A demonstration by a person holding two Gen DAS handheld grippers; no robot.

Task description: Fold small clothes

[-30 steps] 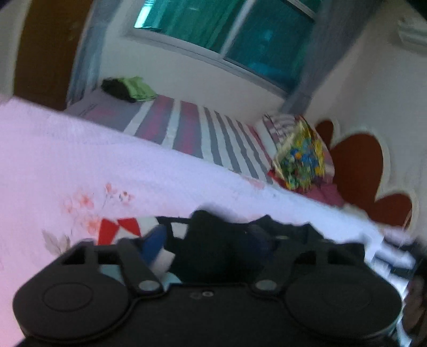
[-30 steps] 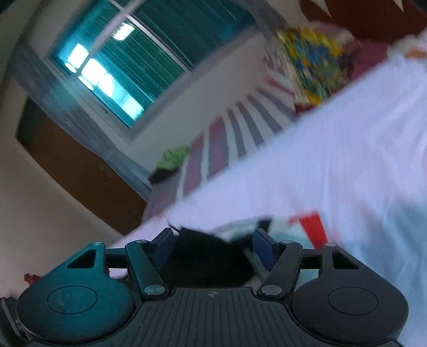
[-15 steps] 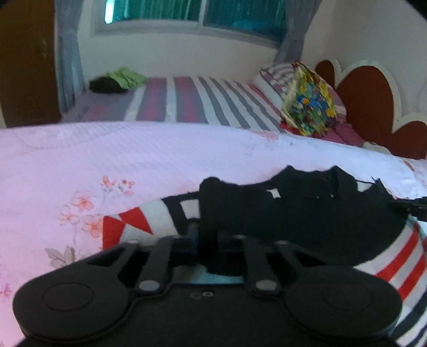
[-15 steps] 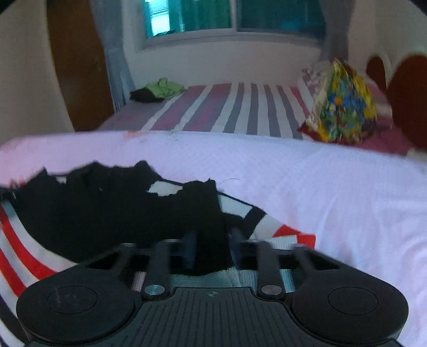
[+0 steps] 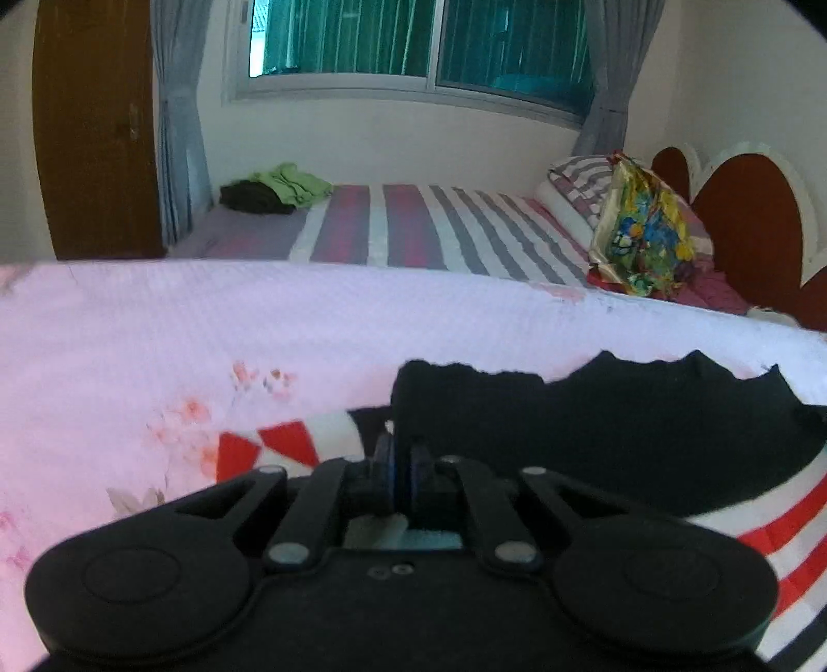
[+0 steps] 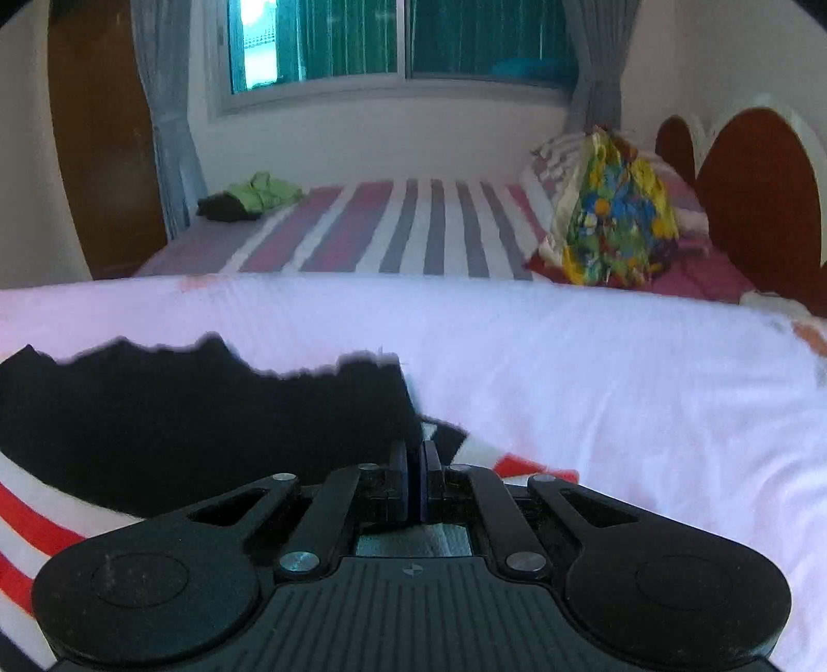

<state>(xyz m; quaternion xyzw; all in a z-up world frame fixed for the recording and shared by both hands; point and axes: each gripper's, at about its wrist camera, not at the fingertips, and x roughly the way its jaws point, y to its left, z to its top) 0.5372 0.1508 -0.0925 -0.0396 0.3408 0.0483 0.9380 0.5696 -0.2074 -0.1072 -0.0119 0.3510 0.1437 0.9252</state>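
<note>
A small garment (image 5: 620, 429) lies on the pale pink bedspread (image 5: 155, 336), with a black upper part and a body striped red, white and navy (image 5: 775, 522). My left gripper (image 5: 400, 457) is shut on the black part's left corner, which stands up just beyond the pads. In the right wrist view the same garment (image 6: 181, 413) spreads to the left. My right gripper (image 6: 413, 457) is shut on its right black corner. The black edge stretches raised between the two grippers. A red and white sleeve tip (image 5: 279, 444) pokes out to the left.
Beyond the bedspread lies a striped mattress (image 5: 413, 227) with a green and dark clothes pile (image 5: 274, 191) at its far left. A colourful pillow (image 5: 641, 232) leans by the red headboard (image 5: 749, 217). A wooden door (image 5: 93, 129) and a curtained window (image 5: 413, 46) stand behind.
Both grippers went from open around the black fabric to shut on it. Both views rolled level, the right one far more, and the black edge now stands up between them.
</note>
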